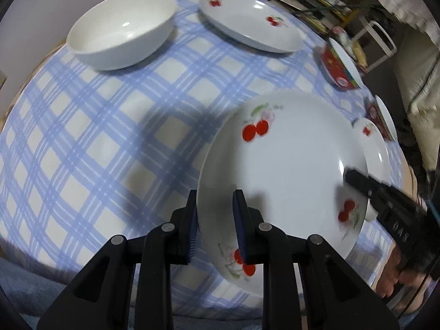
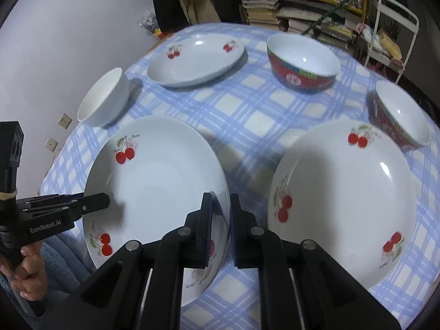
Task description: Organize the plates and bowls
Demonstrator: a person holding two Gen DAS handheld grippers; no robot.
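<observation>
A white cherry-print plate is held between my two grippers, raised and tilted over the table. My left gripper is shut on its near-left rim. My right gripper is shut on the opposite rim of the same plate; it also shows in the left wrist view. A second cherry plate lies flat at the right. A third cherry plate lies at the back. A white bowl stands at the left, and two red-patterned bowls at the right.
The table carries a blue-and-white checked cloth. Shelves of books and boxes and a white metal rack stand behind it. A grey wall is at the left. A blue textile lies at the near edge.
</observation>
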